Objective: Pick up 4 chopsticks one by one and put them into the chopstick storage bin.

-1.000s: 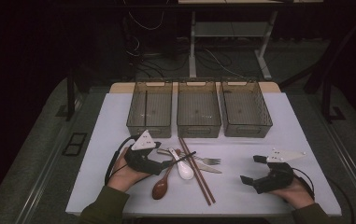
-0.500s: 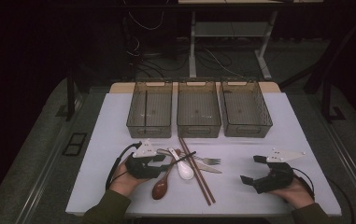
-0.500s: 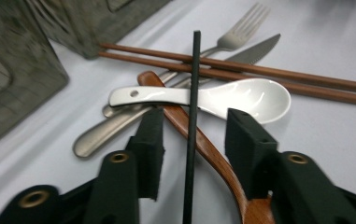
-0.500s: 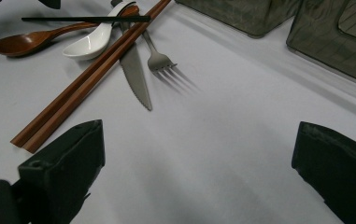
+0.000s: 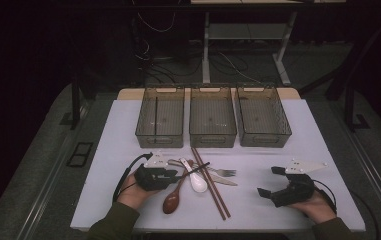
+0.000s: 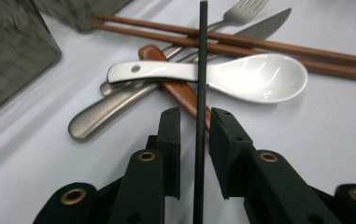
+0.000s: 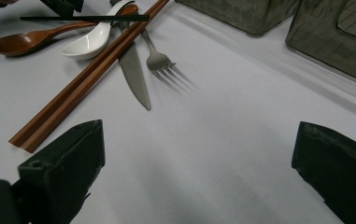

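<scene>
Chopstick [image 6: 200,70], black, runs between my left claw [image 6: 194,122], whose jaws have just been closing around it; whether the pads press it yet I cannot tell. It crosses the white spoon [image 6: 255,77]. My right claw [image 7: 194,154] rests spread wide, holding nothing.

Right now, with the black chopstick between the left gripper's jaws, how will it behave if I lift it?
The black chopstick looks thin, straight and stiff, so it probably won't sag. Its smooth, narrow shaft may slip or swivel between the left gripper's jaws, which have just been closing around it. It lies across the white spoon, so lifting might nudge that.
</scene>
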A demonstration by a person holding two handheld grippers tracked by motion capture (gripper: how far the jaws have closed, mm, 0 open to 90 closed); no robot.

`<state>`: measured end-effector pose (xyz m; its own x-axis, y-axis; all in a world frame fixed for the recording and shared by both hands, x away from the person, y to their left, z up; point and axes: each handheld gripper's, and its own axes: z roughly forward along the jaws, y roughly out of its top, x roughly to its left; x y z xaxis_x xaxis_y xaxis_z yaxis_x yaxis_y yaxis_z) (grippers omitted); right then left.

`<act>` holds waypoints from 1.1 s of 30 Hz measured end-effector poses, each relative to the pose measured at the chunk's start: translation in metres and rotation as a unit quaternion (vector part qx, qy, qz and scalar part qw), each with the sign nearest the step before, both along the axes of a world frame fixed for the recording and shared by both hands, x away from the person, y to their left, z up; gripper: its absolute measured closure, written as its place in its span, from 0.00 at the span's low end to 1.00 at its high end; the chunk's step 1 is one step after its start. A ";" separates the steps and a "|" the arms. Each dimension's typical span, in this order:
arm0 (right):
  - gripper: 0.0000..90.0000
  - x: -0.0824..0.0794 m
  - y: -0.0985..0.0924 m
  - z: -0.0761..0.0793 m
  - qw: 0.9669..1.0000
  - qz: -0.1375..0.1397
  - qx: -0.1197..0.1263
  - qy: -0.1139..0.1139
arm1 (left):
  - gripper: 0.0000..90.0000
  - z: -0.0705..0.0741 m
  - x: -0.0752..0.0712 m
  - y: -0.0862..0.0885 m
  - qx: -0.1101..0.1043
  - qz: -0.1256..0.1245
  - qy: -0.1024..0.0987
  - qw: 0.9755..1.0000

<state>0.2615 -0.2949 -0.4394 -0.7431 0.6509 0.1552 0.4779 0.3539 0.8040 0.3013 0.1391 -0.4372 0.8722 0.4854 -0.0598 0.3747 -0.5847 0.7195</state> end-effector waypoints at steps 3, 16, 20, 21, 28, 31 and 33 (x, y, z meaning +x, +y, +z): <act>0.03 0.000 0.000 0.000 1.000 0.001 0.000 0.000 | 0.83 -0.003 0.001 0.000 0.001 -0.001 0.008 1.000; 0.03 0.000 0.000 0.000 1.000 0.000 0.000 0.001 | 0.88 -0.008 0.001 -0.004 0.013 -0.014 0.023 1.000; 0.03 0.000 0.000 0.000 1.000 0.000 0.000 0.001 | 0.92 -0.008 0.001 -0.004 0.017 -0.016 0.020 1.000; 0.03 0.000 0.000 0.000 1.000 0.000 0.000 0.001 | 0.92 -0.008 0.001 -0.004 0.019 -0.018 0.017 1.000; 0.03 0.000 0.000 0.000 1.000 0.000 0.000 0.002 | 0.94 -0.007 0.002 -0.005 0.026 -0.022 0.016 0.999; 0.03 0.000 0.000 0.000 1.000 0.000 0.000 0.002 | 0.94 -0.007 0.002 -0.005 0.029 -0.024 0.016 0.999; 0.03 0.000 0.000 0.000 1.000 0.001 0.000 0.001 | 0.94 -0.007 0.003 -0.004 0.026 -0.023 0.021 0.999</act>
